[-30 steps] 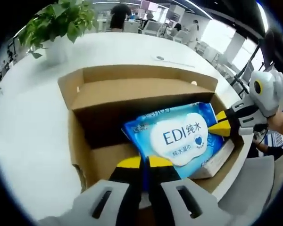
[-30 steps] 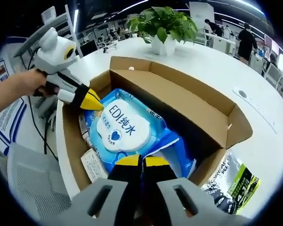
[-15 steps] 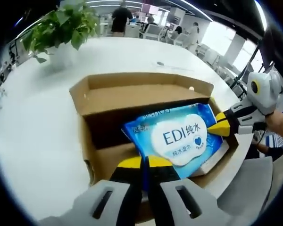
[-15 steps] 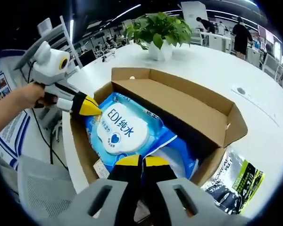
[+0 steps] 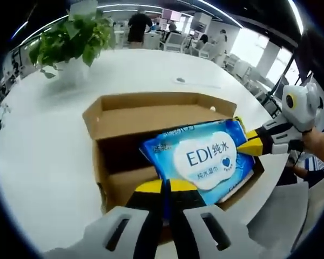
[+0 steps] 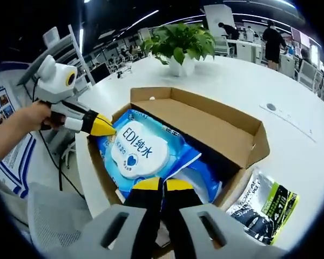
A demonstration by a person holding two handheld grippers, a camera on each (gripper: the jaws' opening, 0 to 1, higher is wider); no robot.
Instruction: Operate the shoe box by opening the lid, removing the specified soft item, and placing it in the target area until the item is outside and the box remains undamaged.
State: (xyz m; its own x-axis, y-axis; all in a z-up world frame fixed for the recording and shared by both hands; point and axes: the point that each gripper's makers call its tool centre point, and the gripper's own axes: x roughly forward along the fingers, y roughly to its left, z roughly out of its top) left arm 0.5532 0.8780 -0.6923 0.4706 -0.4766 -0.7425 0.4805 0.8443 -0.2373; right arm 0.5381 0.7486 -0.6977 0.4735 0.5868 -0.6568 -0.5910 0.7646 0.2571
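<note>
Left gripper view: blue wipes pack [image 5: 208, 156] was clamped at opposite ends by both closed hand-held grippers, left hand-held gripper [image 5: 163, 186] and right hand-held gripper [image 6: 162, 185], over the open shoe box [image 5: 151, 110].

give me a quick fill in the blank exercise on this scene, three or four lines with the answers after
1. The blue wet-wipes pack with the white label is held at opposite ends by ____ grippers.
2. The brown cardboard shoe box has its lid ____.
3. The box stands on a ____ table.
4. Beyond the box stands a leafy green potted ____.

The left gripper and right gripper are each shut on an end of the pack.

Missing words: two; open; white; plant
</note>
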